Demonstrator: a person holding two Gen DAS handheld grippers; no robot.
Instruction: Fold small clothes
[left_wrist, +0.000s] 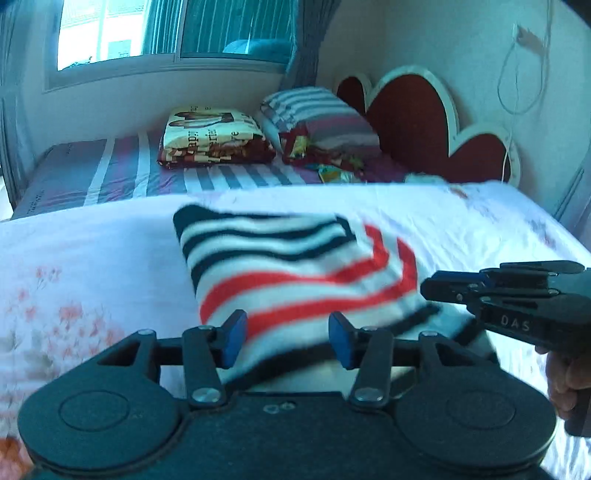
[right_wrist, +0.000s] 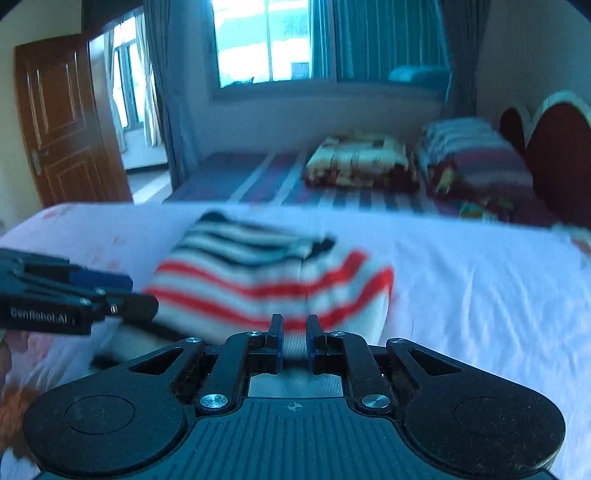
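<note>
A small striped garment (left_wrist: 291, 273), white with navy and red stripes, lies partly folded on the white floral sheet (left_wrist: 81, 280). My left gripper (left_wrist: 287, 341) is open at the garment's near edge, with the cloth between its blue pads. My right gripper (right_wrist: 294, 341) has its jaws close together on the garment's white near hem (right_wrist: 295, 347). It also shows from the side in the left wrist view (left_wrist: 428, 290) at the garment's right corner. The left gripper shows in the right wrist view (right_wrist: 136, 295) at the garment's (right_wrist: 266, 273) left edge.
Beyond the white sheet lies a striped purple bedspread (left_wrist: 122, 166) with a folded printed blanket (left_wrist: 214, 138) and a striped pillow (left_wrist: 317, 114). A red heart-shaped headboard (left_wrist: 417, 118) stands at the right. A window (right_wrist: 266, 40) and a brown door (right_wrist: 59, 118) are behind.
</note>
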